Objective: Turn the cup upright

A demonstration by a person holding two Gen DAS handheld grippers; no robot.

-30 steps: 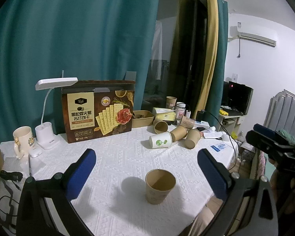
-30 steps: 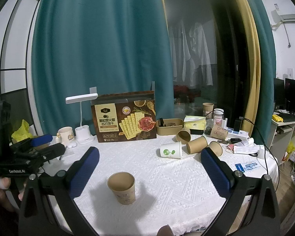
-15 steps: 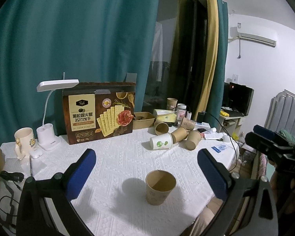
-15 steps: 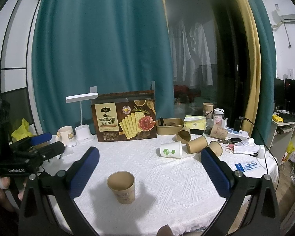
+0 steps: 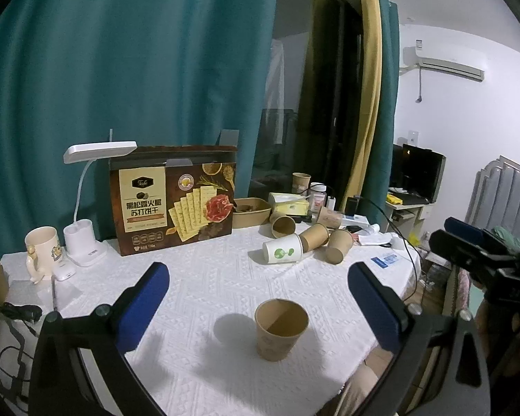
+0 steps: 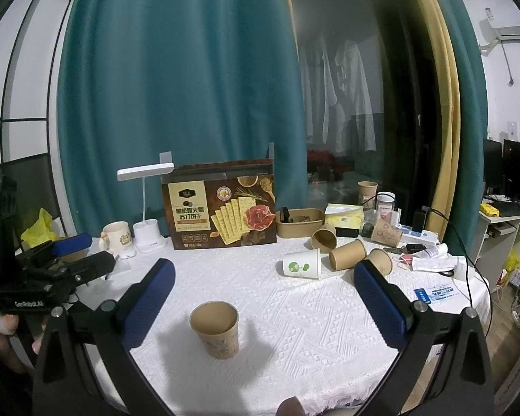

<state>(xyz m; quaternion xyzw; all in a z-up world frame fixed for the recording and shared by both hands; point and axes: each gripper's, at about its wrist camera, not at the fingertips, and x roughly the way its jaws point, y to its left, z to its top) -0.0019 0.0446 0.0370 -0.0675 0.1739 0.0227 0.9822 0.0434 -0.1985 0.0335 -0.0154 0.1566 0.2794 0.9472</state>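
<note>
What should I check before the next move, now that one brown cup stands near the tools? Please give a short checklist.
1. Near cup upright, mouth up: ok.
2. Left tool open and holding nothing: ok.
3. Right tool open and holding nothing: ok.
4. All cups upright: not ok. The white cup and the brown cups beside it lie on their sides.
5. Free path over the tablecloth from the right tool to the white cup: ok.
6. Lying cups apart, so one can be gripped alone: cannot tell; they look to be touching one another.
</note>
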